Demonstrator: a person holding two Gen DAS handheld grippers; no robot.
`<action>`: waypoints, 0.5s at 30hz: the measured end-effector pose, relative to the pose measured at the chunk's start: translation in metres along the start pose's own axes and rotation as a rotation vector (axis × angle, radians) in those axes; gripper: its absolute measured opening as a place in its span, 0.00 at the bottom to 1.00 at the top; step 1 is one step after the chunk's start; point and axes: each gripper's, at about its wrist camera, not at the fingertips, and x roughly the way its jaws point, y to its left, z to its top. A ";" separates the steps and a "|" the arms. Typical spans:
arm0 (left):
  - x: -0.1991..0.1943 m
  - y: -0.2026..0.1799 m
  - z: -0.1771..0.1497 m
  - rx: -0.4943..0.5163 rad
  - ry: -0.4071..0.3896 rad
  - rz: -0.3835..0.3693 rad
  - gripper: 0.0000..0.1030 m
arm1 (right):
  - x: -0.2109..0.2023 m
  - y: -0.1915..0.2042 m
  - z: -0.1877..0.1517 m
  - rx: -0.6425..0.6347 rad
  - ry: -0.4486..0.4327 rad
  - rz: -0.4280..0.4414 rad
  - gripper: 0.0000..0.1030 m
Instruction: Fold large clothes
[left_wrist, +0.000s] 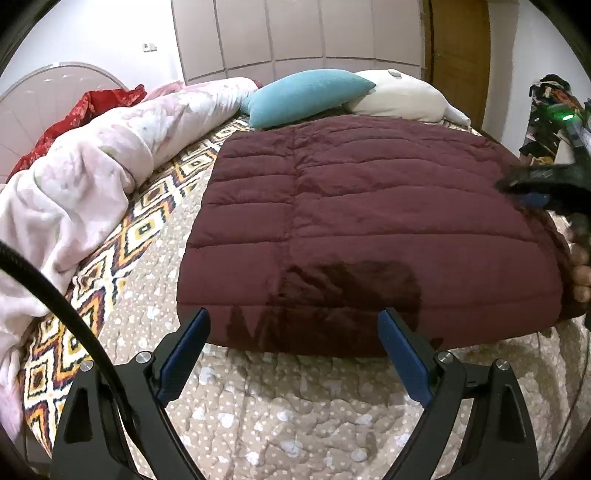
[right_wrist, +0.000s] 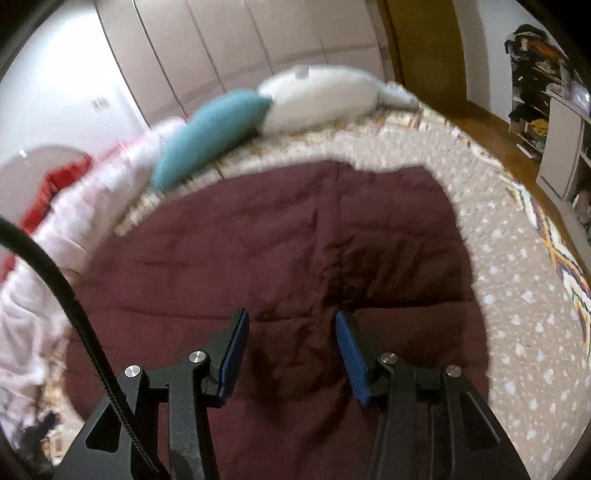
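Note:
A maroon quilted garment (left_wrist: 351, 206), folded into a thick rectangle, lies flat on the patterned bedspread (left_wrist: 277, 406). My left gripper (left_wrist: 293, 317) is open wide, its blue pads on either side of the garment's near edge and just in front of it, with nothing pinched. At the right edge of the left wrist view, my blurred right gripper (left_wrist: 524, 184) hovers at the garment's right side, with a person's hand (left_wrist: 580, 273) below it. In the right wrist view the right gripper (right_wrist: 291, 315) stands open over the maroon garment (right_wrist: 277, 240), and no cloth is between its pads.
A bunched pink blanket (left_wrist: 92, 177) and a red cloth (left_wrist: 74, 118) fill the bed's left side. A teal pillow (left_wrist: 306, 96) and a white pillow (left_wrist: 399, 96) lie beyond the garment. A cluttered shelf (right_wrist: 546, 110) stands past the bed's right edge. A black cable (left_wrist: 55, 295) hangs at the left.

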 end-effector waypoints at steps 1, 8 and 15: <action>-0.001 -0.001 -0.001 0.001 -0.001 -0.001 0.89 | 0.015 -0.001 0.000 0.004 0.039 -0.011 0.56; -0.003 0.000 -0.004 -0.007 0.011 -0.007 0.89 | 0.003 -0.012 -0.003 0.037 0.028 0.008 0.61; -0.005 -0.004 -0.007 -0.010 0.002 -0.007 0.89 | -0.053 0.004 -0.031 -0.018 -0.062 0.026 0.61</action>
